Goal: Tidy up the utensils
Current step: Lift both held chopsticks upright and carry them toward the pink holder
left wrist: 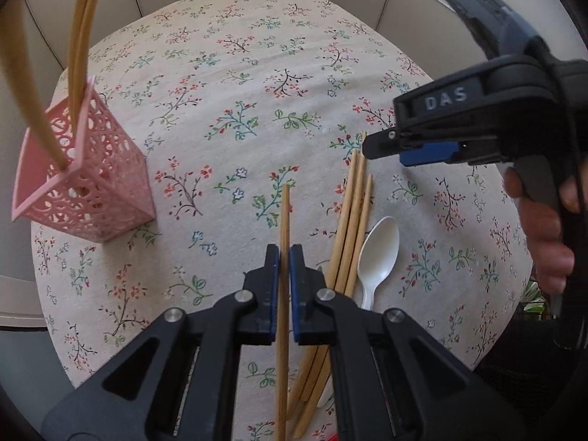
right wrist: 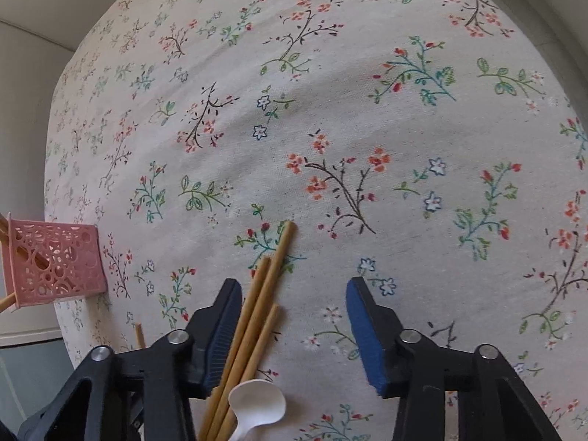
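Observation:
My left gripper (left wrist: 283, 253) is shut on a single wooden chopstick (left wrist: 284, 220) and holds it above the table. A pink lattice holder (left wrist: 84, 180) stands at the left with several chopsticks (left wrist: 79, 40) in it; it also shows in the right wrist view (right wrist: 55, 261). Three loose chopsticks (left wrist: 352, 213) and a white plastic spoon (left wrist: 378, 250) lie on the cloth to the right. My right gripper (right wrist: 294, 301) is open and empty, hovering over those chopsticks (right wrist: 264, 290) and the spoon (right wrist: 257, 408). It also shows in the left wrist view (left wrist: 382, 145).
A floral tablecloth (left wrist: 257, 73) covers the round table (right wrist: 367, 110). Pale walls or cabinets stand behind the table. A person's hand (left wrist: 544, 228) holds the right gripper's handle.

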The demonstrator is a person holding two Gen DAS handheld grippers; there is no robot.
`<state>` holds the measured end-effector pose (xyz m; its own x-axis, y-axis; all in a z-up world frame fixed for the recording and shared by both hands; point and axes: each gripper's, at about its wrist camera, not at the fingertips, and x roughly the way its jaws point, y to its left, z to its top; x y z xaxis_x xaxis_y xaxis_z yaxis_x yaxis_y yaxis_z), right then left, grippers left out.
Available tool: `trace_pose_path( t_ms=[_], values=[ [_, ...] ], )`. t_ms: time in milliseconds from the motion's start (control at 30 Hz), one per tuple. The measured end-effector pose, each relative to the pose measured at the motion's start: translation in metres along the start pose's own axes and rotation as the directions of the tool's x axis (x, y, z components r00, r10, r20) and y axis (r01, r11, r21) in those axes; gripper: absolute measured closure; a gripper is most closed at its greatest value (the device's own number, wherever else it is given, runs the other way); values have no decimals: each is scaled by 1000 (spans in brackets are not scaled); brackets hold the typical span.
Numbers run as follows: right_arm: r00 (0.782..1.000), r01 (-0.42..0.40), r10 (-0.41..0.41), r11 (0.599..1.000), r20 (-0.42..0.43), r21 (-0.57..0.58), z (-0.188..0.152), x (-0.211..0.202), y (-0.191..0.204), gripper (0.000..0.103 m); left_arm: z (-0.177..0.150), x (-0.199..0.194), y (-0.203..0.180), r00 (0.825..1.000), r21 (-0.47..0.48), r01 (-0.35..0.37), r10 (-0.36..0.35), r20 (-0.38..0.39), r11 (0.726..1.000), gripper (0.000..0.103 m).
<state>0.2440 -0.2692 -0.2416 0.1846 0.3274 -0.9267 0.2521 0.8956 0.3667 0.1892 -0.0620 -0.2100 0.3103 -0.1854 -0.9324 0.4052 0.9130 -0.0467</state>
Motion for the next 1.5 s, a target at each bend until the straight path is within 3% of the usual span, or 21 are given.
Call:
trace_pose_path(
  t_ms=[100, 267, 367, 500, 733, 900, 1200, 1300, 1500],
  values=[
    [1000, 29, -30, 999, 8, 21, 3, 10, 2, 69, -7, -11, 5, 1000, 16, -10, 10, 23, 1000, 97],
    [996, 51, -55, 997, 70, 59, 10, 11, 7, 75, -16, -25, 9, 998, 44, -26, 23, 50, 999, 97],
    [987, 134, -135, 991, 87, 21, 8, 14, 23, 75, -23, -36, 11, 998, 63, -31, 28, 60, 997, 97],
    [965, 236, -230, 971, 128, -28, 5, 20, 37, 93, -26, -45, 15, 996, 76, -43, 38, 77, 996, 97],
    [986, 43, -53, 997, 155, 68, 9, 15, 17, 98, -34, -61, 20, 991, 98, -69, 57, 121, 993, 97],
    [980, -58, 44, 996, 196, 61, 6, -8, 15, 98, -36, -75, 17, 984, 126, -74, 52, 168, 989, 97],
    [927, -121, 158, 984, 339, -128, -29, -83, 51, 99, -43, -119, 14, 959, 127, -44, 7, 282, 991, 97],
    [906, -115, 186, 973, 379, -201, -47, -107, 59, 99, -48, -138, 12, 942, 134, -39, -8, 337, 990, 97],
    [859, -108, 243, 947, 450, -303, -76, -147, 73, 99, -54, -177, 20, 890, 86, -28, -14, 456, 996, 97]
  ],
)
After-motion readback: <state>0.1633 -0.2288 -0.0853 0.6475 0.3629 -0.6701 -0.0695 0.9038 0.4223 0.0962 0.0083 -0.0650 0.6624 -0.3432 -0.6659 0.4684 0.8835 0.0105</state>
